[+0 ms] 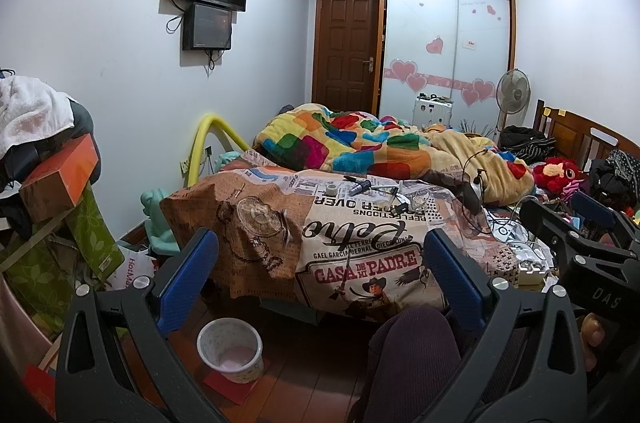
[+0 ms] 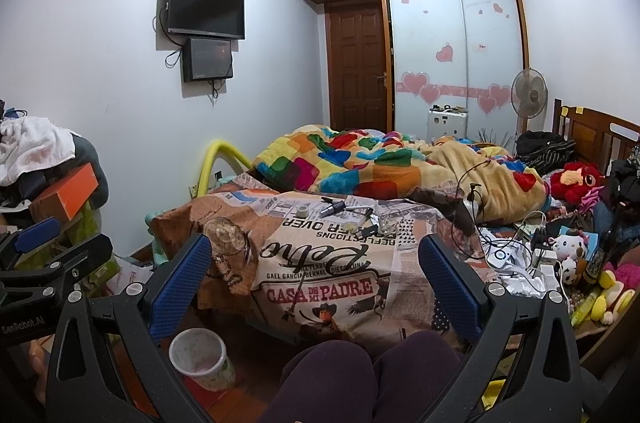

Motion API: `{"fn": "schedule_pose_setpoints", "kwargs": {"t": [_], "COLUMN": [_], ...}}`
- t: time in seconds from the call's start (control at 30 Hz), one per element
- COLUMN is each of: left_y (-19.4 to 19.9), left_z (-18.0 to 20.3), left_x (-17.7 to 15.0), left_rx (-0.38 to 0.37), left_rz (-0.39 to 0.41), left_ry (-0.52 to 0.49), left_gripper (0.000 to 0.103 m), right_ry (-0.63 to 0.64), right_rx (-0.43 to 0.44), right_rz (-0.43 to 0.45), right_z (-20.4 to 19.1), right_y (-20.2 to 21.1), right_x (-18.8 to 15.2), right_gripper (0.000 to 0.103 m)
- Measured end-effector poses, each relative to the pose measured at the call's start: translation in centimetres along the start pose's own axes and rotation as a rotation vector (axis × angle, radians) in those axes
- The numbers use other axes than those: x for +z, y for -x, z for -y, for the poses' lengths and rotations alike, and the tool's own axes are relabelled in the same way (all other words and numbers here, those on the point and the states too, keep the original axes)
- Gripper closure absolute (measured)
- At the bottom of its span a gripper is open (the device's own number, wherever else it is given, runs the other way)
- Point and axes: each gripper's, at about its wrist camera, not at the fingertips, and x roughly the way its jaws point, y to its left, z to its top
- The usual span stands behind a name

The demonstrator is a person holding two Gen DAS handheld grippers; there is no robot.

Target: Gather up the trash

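The trash you're after looks like the little scatter on the printed bedspread (image 2: 320, 263): a small tape roll (image 2: 303, 211), a dark pen-like tool (image 2: 334, 209), a clear plastic cup (image 2: 387, 221) and some scraps I can't identify. All of it sits mid-bed, well apart from both grippers. The waste bin (image 2: 200, 357) is on the floor just beside the bed's near corner, by your knees (image 2: 360, 375), and it looks almost empty.

Your left gripper (image 1: 320, 275) and right gripper (image 2: 316, 279) both have their blue pads spread wide with nothing between them, hovering over the bed edge, so nothing's been picked up yet.

Stuff that could bite you, I reckon: there's a tangle of white chargers and cables (image 2: 516, 259) right of the trash, so a sloppy reach could snag a wire and drag gear along. The cup is thin and could crush or skid away on the soft cover. Also there's a clear rounded thing (image 2: 224, 237) near the right gripper's left pad, easy to knock off the corner.
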Motion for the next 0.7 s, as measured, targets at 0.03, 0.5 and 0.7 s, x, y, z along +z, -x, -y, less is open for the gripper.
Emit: {"fn": "schedule_pose_setpoints", "kwargs": {"t": [0.03, 0.5, 0.7], "left_y": [0.0, -5.7, -10.7], "left_z": [0.0, 2.0, 3.0], "left_x": [0.0, 3.3, 5.6], "left_rx": [-0.001, -0.005, -0.037], "left_rz": [-0.001, -0.030, -0.059], "left_ry": [0.000, 0.006, 0.020], "left_gripper": [0.000, 0.000, 0.000], "right_ry": [0.000, -0.036, -0.077], "right_rx": [0.001, 0.012, -0.010], "right_rz": [-0.002, -0.056, -0.079], "right_z": [0.0, 1.9, 4.1], "right_y": [-0.1, -4.6, -7.9], "right_x": [-0.1, 0.8, 1.9], "right_gripper": [0.000, 0.000, 0.000]}}
